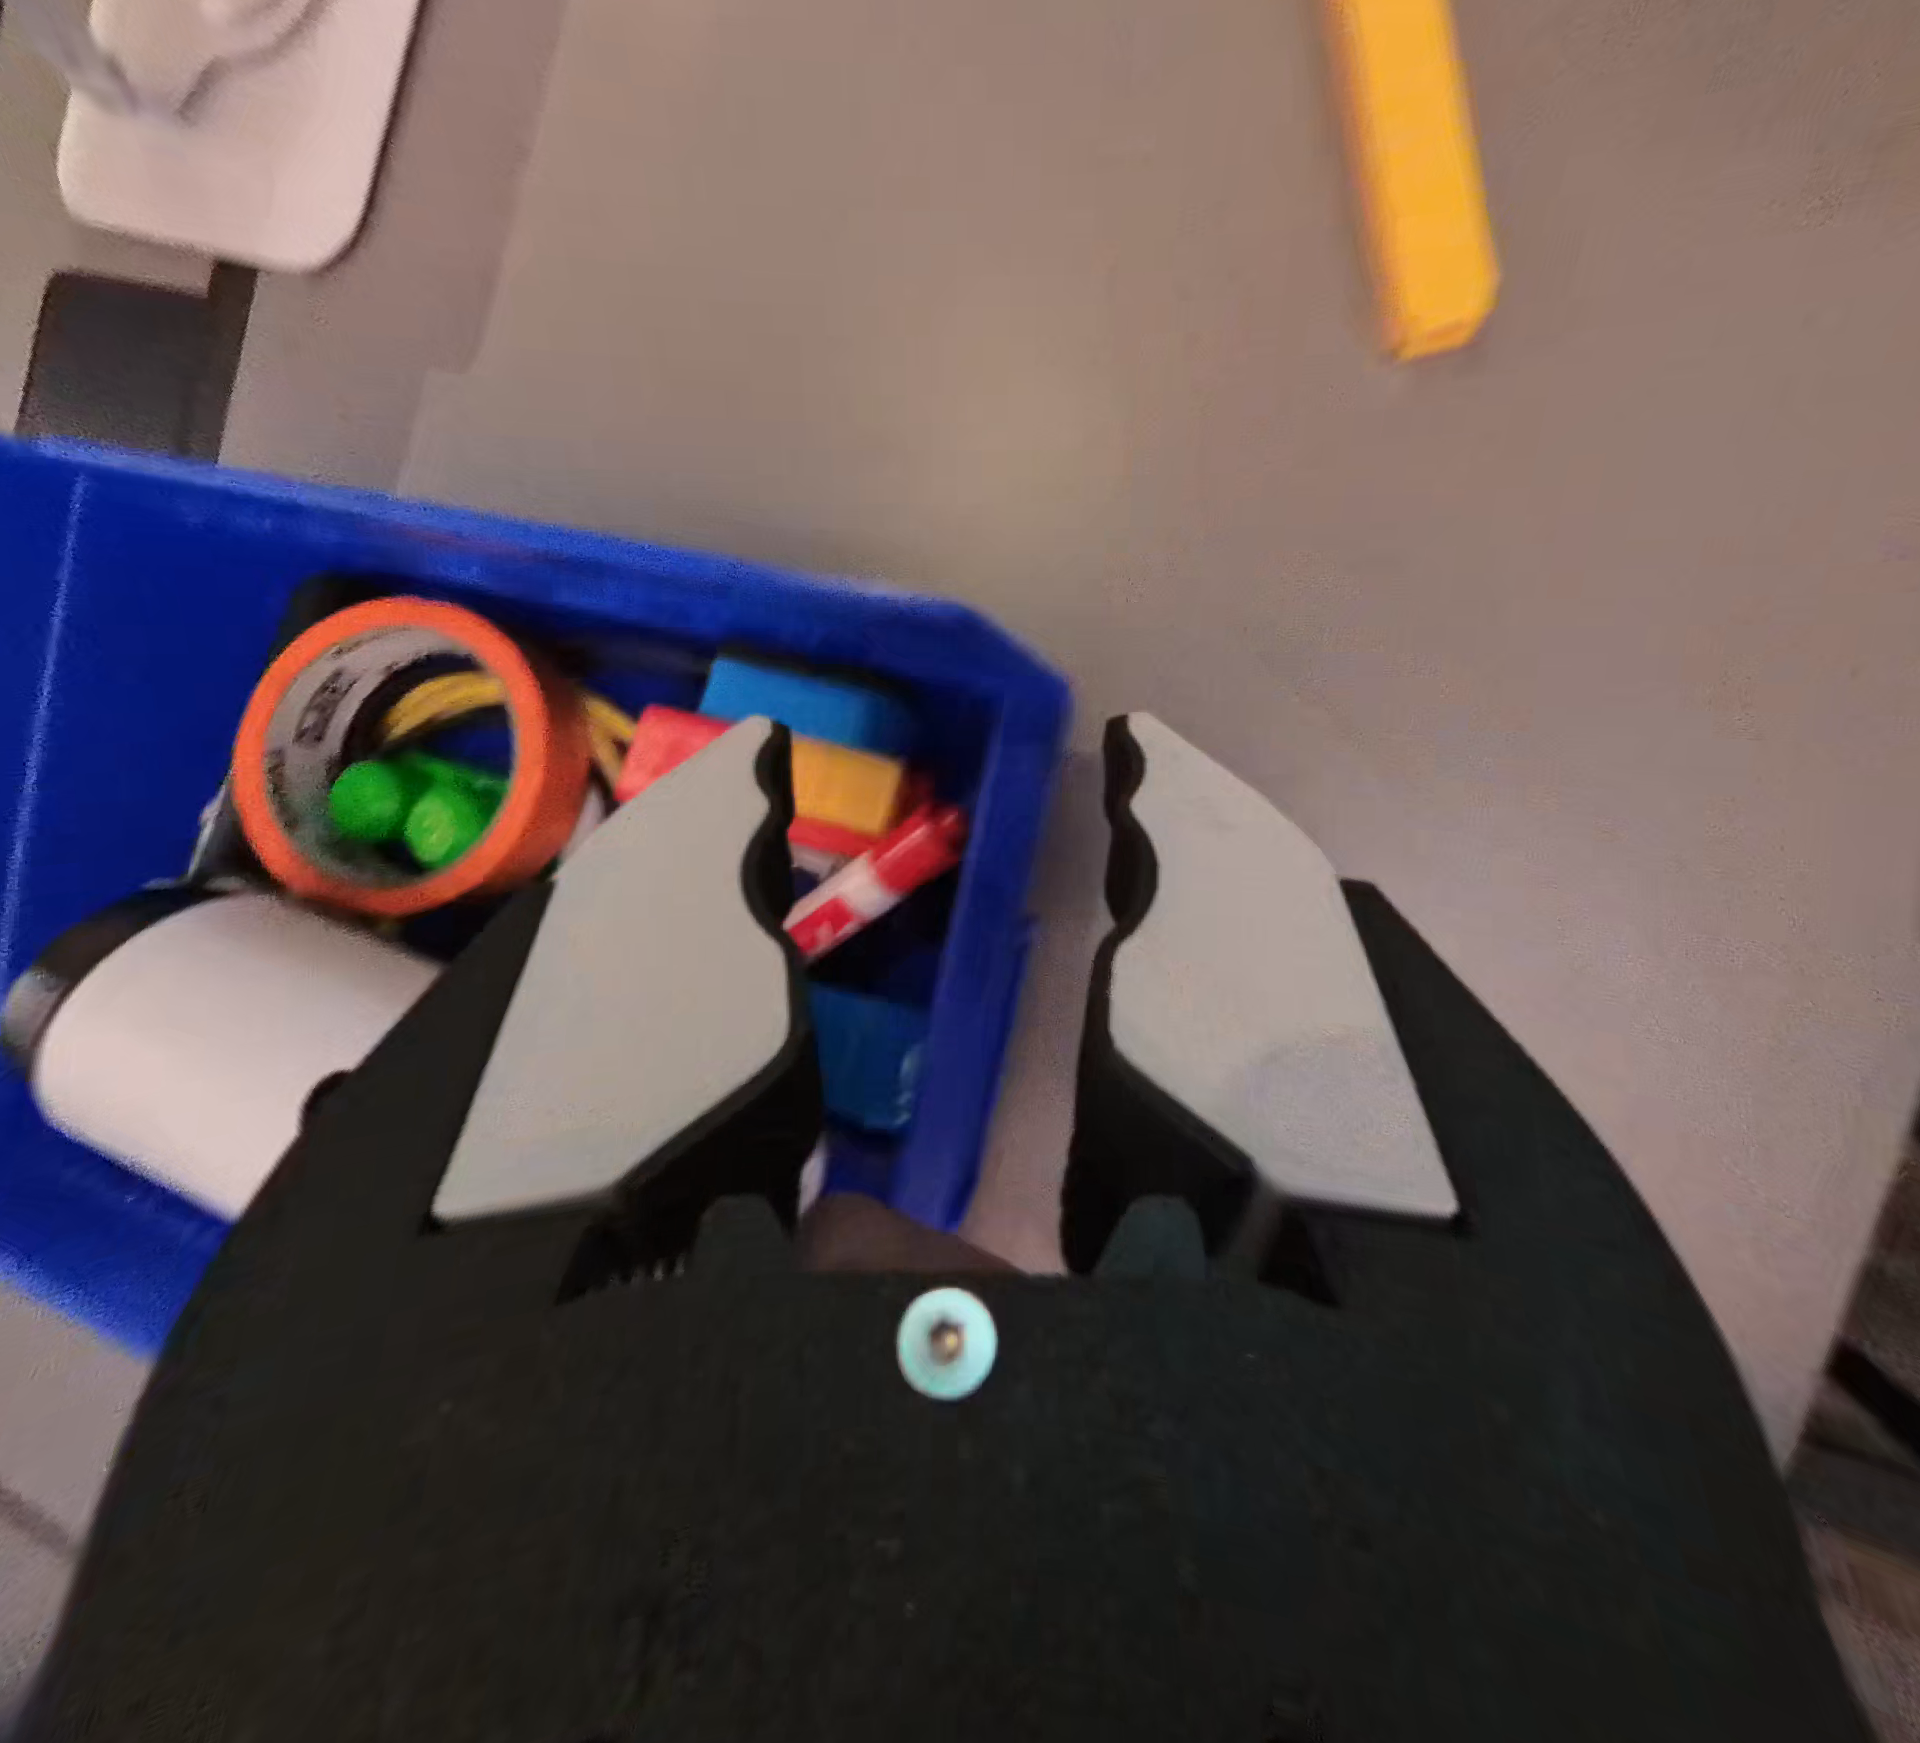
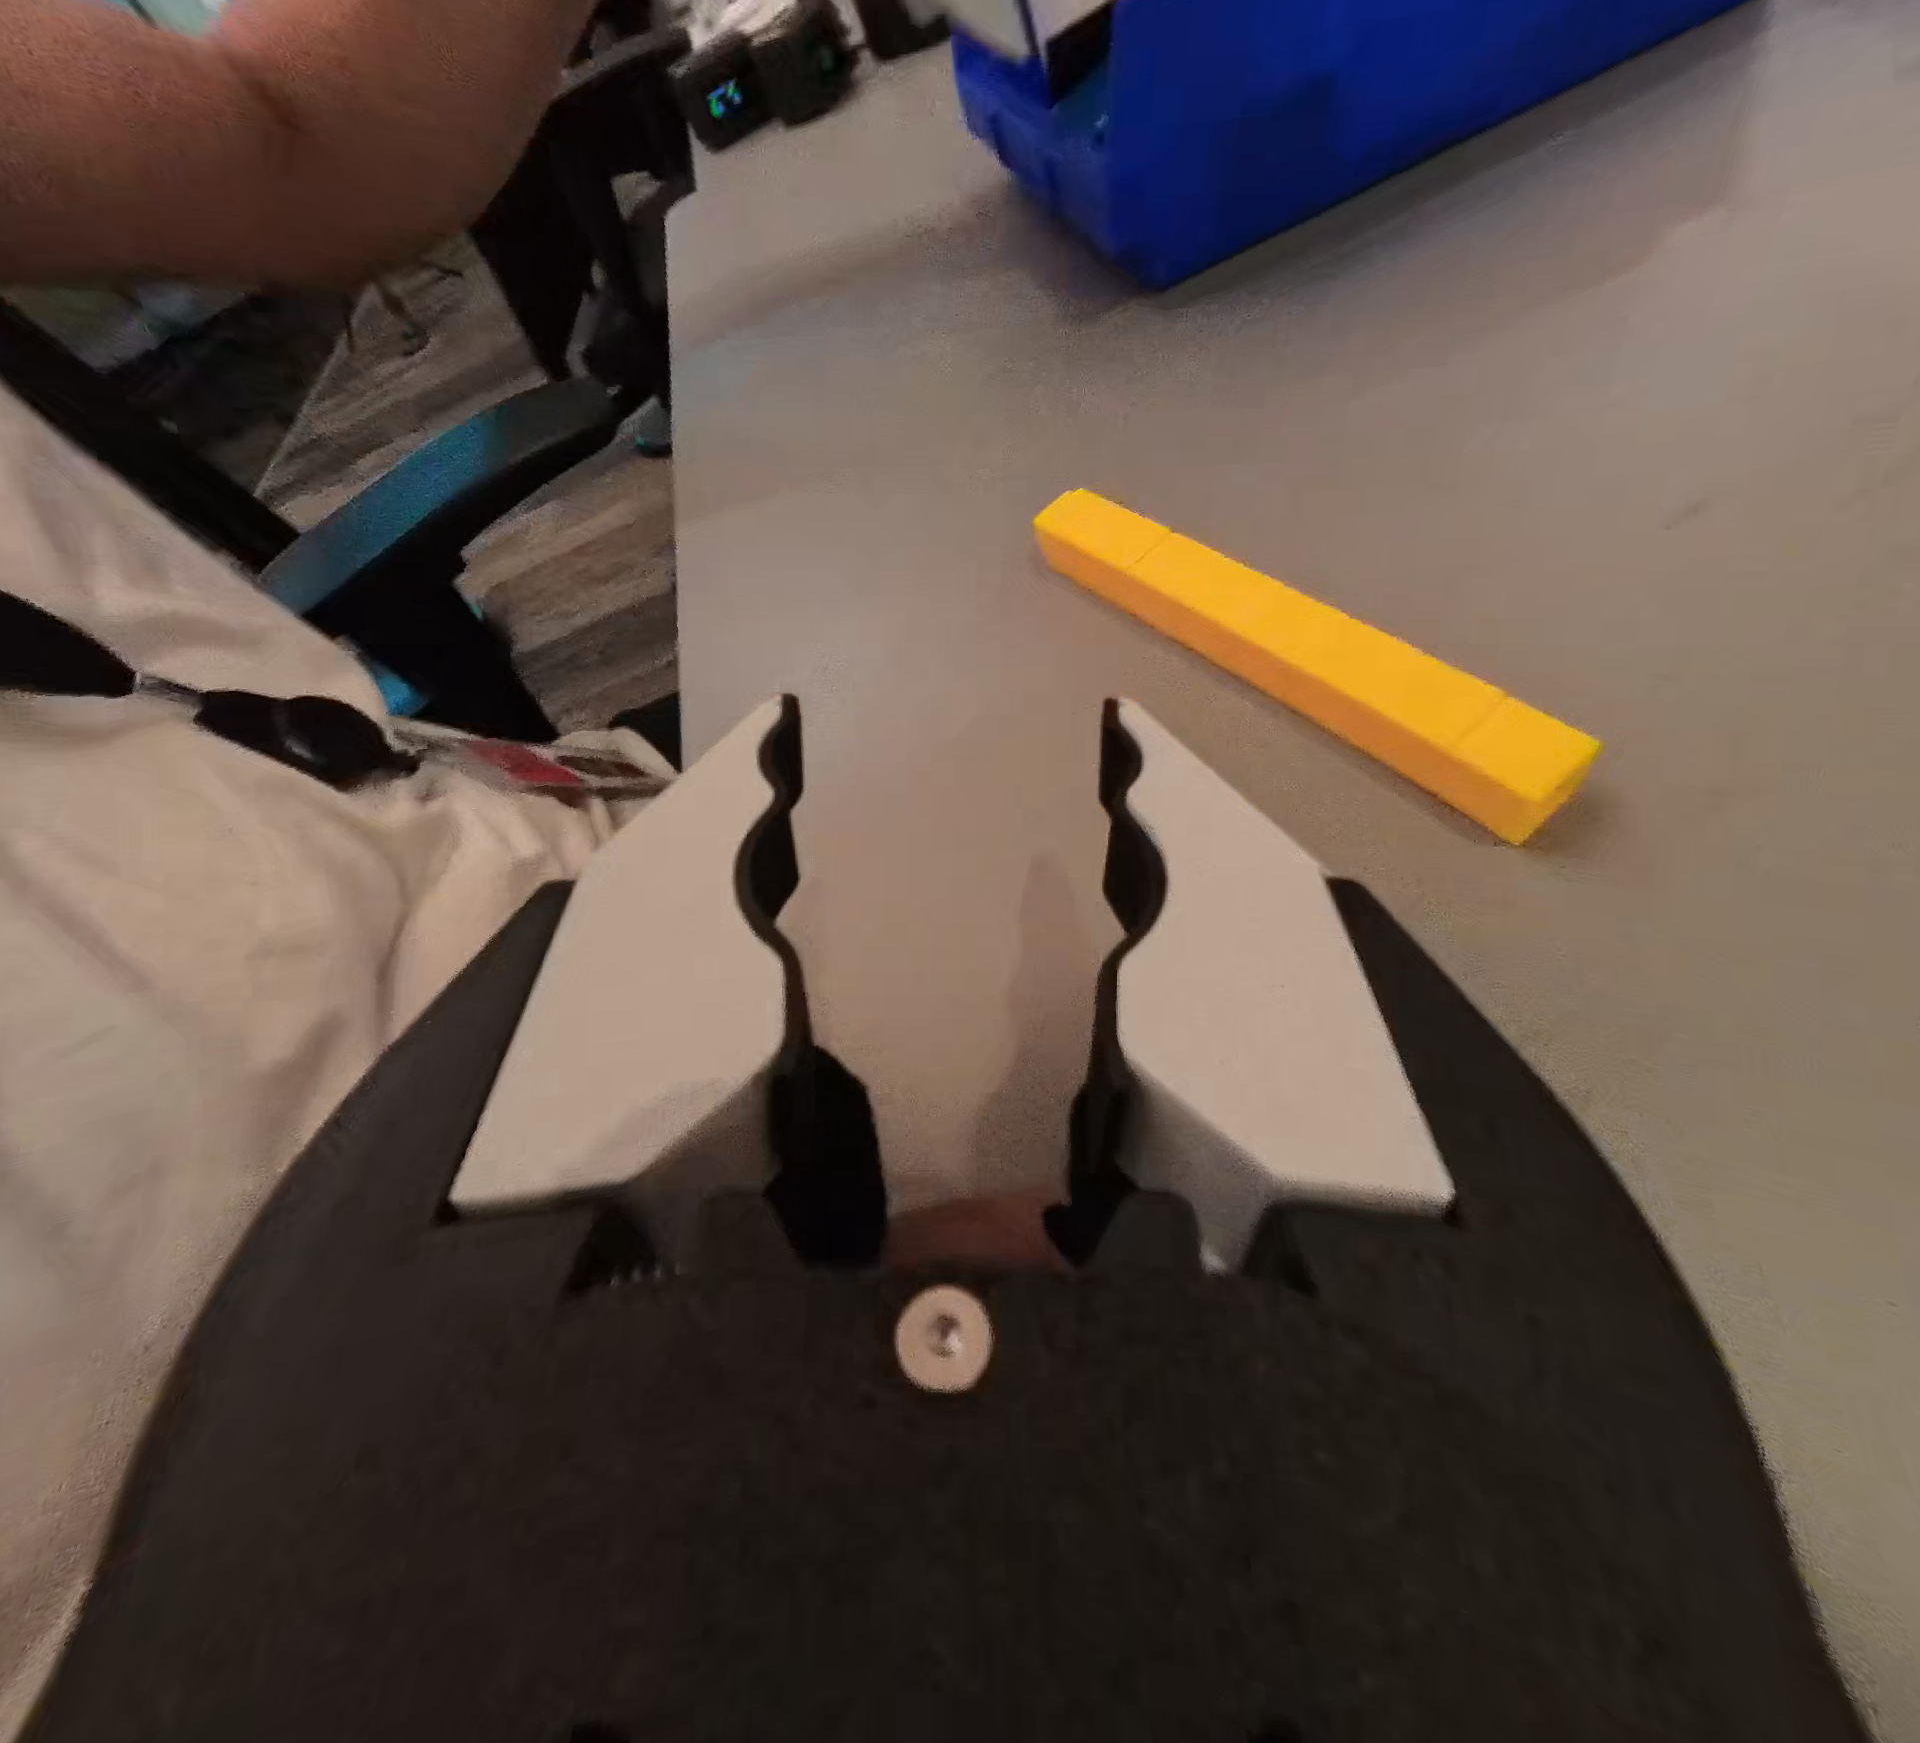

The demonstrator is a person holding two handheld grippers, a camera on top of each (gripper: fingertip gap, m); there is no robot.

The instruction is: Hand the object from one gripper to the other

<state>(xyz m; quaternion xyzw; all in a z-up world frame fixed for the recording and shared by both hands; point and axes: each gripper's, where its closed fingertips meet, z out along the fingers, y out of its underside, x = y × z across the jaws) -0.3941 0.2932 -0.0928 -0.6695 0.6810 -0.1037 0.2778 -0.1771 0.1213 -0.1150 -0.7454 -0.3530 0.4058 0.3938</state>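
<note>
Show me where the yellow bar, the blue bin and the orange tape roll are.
yellow bar (image 2: 1320, 654), right wrist view, middle of its top face.
blue bin (image 1: 1018, 820), left wrist view, its right wall.
orange tape roll (image 1: 545, 779), left wrist view, right side of its orange ring.

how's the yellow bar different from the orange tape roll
The yellow bar is a long straight stick with square ends; the orange tape roll is a ring with a hollow core. The bar lies alone, flat on the grey table; the roll sits in the blue bin among other items. Neither is gripped.
</note>
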